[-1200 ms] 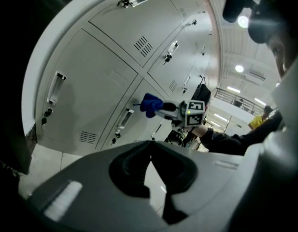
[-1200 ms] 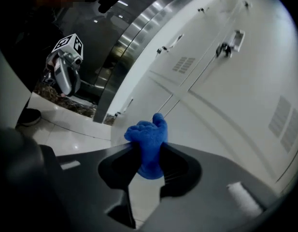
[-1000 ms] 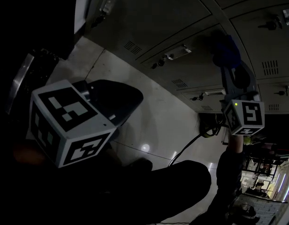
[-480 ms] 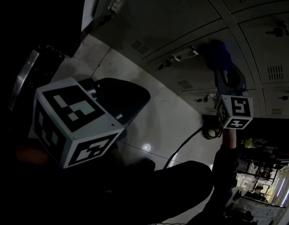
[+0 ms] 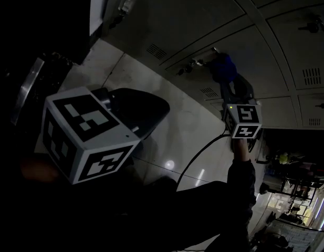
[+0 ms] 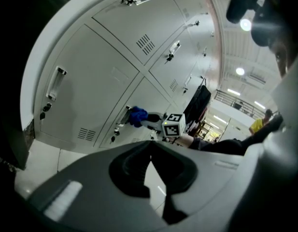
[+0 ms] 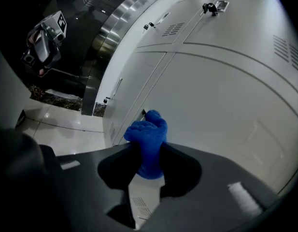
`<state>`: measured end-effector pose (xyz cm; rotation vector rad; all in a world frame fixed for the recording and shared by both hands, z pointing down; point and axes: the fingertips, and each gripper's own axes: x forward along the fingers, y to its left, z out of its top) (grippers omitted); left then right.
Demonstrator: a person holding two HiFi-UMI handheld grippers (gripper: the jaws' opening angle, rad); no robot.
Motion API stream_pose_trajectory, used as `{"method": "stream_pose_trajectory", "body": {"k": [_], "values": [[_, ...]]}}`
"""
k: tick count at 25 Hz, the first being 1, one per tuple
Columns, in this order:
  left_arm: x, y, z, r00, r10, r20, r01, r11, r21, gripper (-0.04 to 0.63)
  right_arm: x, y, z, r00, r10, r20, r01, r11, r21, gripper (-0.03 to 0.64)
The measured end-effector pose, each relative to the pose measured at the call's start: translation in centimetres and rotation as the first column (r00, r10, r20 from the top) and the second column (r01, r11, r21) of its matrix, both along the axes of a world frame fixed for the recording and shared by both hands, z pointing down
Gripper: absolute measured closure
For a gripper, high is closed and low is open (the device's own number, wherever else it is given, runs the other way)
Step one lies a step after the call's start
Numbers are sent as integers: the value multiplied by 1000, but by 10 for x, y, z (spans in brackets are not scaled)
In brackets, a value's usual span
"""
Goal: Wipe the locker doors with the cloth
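I am pinching the blue cloth [image 7: 148, 144] in my right gripper [image 7: 149, 151]. Its two jaws are clamping on the lower part of the wad, so the fluffy end is sticking out past the tips. That free end is what I am putting to the pale grey locker door [image 7: 226, 105]. From the left gripper view it is lying right beside the door's long handle [image 6: 123, 116], low on the bank of lockers. It looks to be touching the metal, though I cannot be sure of the contact.

I am gripping the cloth bunched and not spread, I think so that soft pile meets the paint and the hard jaws do not. I am reaching out with the right arm, the marker cube [image 5: 244, 121] facing back toward my head, so the gripper is pointing at the door face.

My left gripper [image 6: 151, 151] is hanging back, well apart from the lockers and over the glossy floor tiles [image 5: 167, 135]. Its jaws are meeting at the tips with nothing between them. I am holding it clear because wiping needs only one hand. The doors above and to the side are waiting for the cloth.
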<state>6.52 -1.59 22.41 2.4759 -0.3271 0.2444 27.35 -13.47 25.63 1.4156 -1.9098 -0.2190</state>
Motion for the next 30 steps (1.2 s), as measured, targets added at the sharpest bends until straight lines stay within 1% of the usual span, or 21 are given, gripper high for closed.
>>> {"method": "stream_pose_trajectory", "body": {"k": [5,12,15,18,22,26,30], "values": [[0,0,4,1000,-2,9,2,1000,-12,598,-3,1,42,1000,2,16,-1,998,-59,503],[0,-2,7,1000,3,7,-3,1000,-24,598,-3,1,91,999,-9,-32,6,994,-113,503],[0,-3,9,1000,4,8,-4,1000,-29,598,-7,0,112,1000,-9,-26,6,990,-139,503],[-1,-4,11,1000,4,10,-3,999,-35,598,-3,0,139,999,-4,-42,-4,983,-186,502],[0,-6,13,1000,2,11,-2,999,-37,598,-3,0,171,999,1,-41,-12,968,-249,502],[1,-6,16,1000,5,15,-5,999,-44,598,-3,0,204,997,-8,-73,-15,951,-310,503],[1,-7,17,1000,4,18,-3,999,-41,598,-5,-3,221,993,-30,-117,-11,943,-332,502]]}}
